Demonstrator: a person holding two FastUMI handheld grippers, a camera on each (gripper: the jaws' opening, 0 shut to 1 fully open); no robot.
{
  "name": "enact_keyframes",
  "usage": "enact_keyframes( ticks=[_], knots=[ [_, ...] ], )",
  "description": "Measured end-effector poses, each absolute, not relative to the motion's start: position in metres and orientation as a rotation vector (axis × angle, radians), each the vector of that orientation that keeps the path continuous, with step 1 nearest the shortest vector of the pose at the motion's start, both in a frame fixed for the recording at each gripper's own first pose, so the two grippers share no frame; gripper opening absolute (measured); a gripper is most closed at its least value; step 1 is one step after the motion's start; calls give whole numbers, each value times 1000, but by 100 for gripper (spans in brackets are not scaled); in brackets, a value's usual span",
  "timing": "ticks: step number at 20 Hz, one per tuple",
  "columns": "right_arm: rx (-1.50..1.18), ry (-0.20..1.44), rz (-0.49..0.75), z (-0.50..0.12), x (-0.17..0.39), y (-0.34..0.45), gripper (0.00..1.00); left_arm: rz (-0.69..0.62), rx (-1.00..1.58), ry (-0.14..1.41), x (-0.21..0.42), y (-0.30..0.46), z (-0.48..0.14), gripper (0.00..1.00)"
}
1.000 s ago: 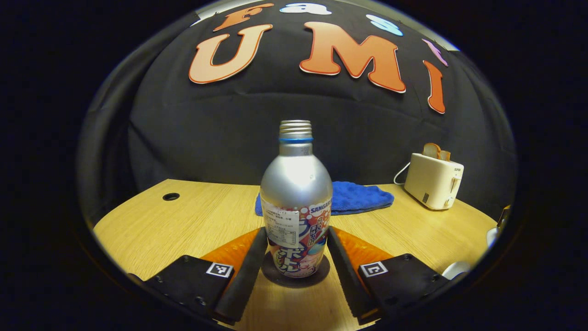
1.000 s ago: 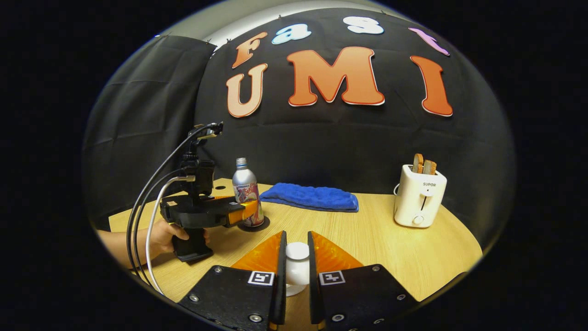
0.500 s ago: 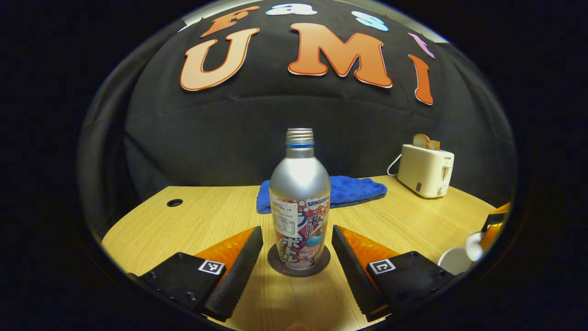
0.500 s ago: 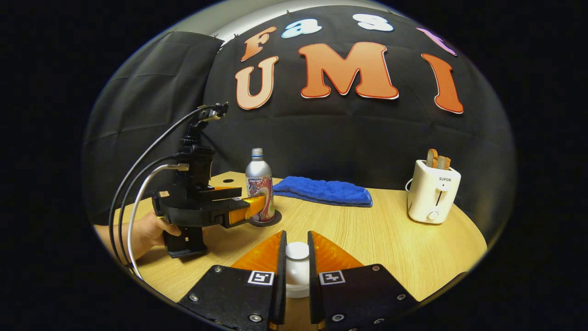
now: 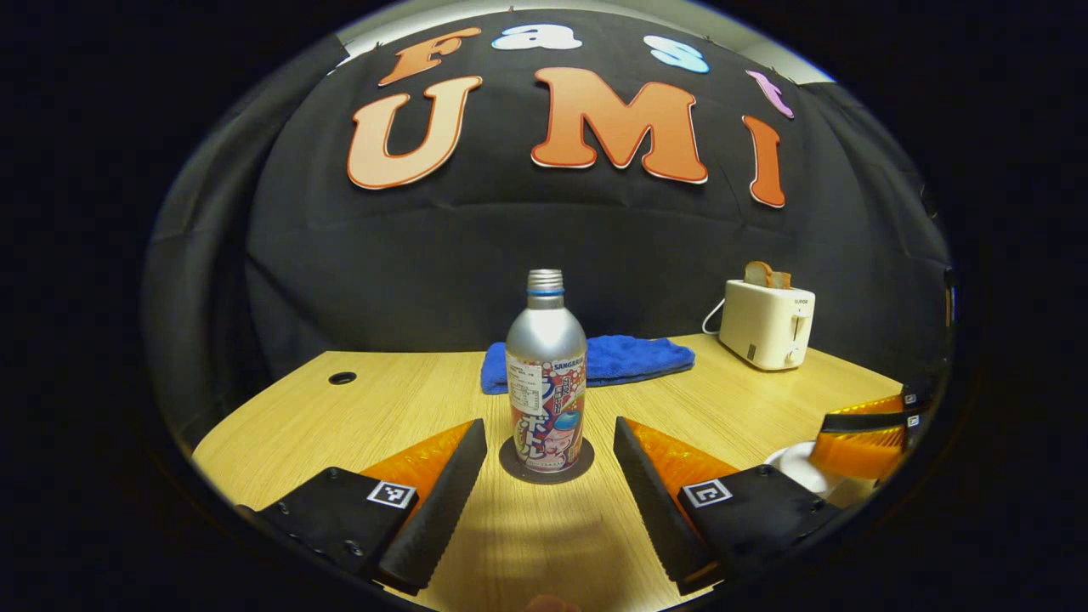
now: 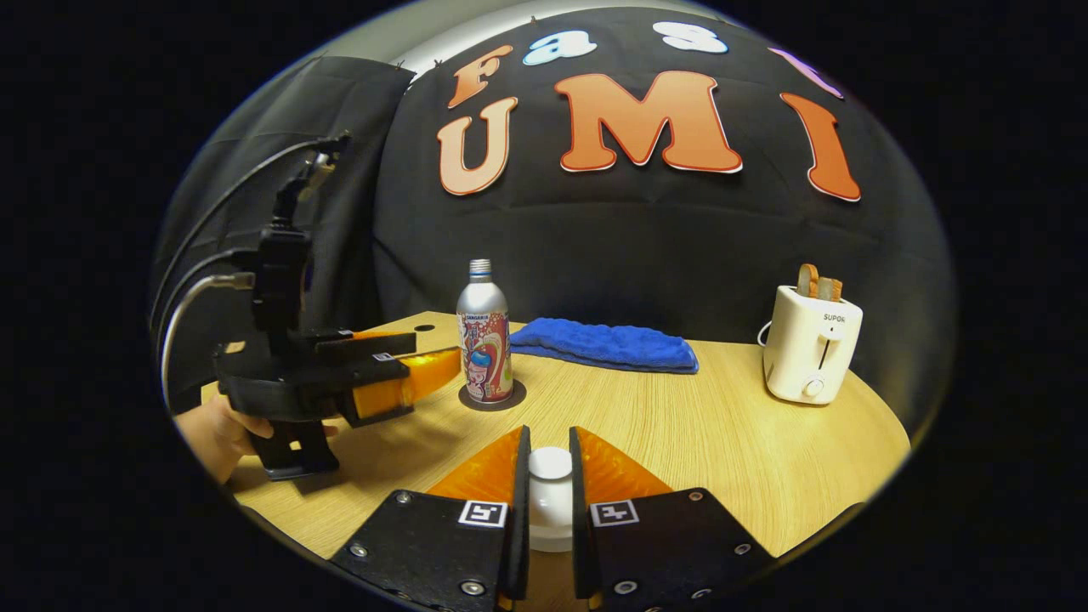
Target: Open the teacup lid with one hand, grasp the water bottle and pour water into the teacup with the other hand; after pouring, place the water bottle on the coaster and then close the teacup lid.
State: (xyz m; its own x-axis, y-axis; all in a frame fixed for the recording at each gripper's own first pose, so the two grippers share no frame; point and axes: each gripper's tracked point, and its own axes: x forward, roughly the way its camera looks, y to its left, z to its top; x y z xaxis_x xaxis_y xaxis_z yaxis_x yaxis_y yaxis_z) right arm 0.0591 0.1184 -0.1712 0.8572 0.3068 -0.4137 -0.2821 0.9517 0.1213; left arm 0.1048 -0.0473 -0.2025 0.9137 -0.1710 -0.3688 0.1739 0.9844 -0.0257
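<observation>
The silver water bottle (image 5: 546, 382) stands uncapped and upright on a dark round coaster (image 5: 510, 466). My left gripper (image 5: 548, 425) is open just short of it, one finger on each side, touching nothing. In the right gripper view a hand (image 6: 223, 429) holds that left gripper (image 6: 429, 378) to the left of the bottle (image 6: 484, 340). My right gripper (image 6: 548, 442) is shut on the white knob of the teacup lid (image 6: 550, 466). The cup under it is mostly hidden. In the left gripper view the right gripper's orange fingers (image 5: 863, 433) sit over a white rounded piece (image 5: 799, 467).
A blue towel (image 6: 605, 344) lies folded behind the bottle near the back wall. A white toaster (image 6: 812, 344) with bread slices stands at the back right. A cable hole (image 5: 342, 377) marks the wooden table (image 6: 722, 442) at the back left.
My left gripper, open around the bottle a second ago, has drawn back, leaving the bottle standing on the coaster. The right gripper stays shut on the lid knob.
</observation>
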Motion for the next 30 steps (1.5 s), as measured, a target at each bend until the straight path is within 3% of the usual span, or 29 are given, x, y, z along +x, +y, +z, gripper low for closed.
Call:
enact_keyframes(
  ticks=[10,13,16,18,22,30],
  knots=[
    [-2,445,295,-188,58,119,19,-129,-6,287,72,-39,-164,98],
    [-55,391,275,-171,59,116,31,-94,-13,259,63,-32,-147,98],
    [-78,284,263,-134,61,114,49,-62,-19,211,54,-25,-122,98],
    [-72,233,246,-110,64,108,54,-49,-17,176,48,-22,-103,98],
    [-45,147,217,-65,56,95,75,-82,-37,158,31,-29,-81,100],
    [-33,31,143,-16,40,62,79,15,5,79,-1,-9,-44,100]
  ],
)
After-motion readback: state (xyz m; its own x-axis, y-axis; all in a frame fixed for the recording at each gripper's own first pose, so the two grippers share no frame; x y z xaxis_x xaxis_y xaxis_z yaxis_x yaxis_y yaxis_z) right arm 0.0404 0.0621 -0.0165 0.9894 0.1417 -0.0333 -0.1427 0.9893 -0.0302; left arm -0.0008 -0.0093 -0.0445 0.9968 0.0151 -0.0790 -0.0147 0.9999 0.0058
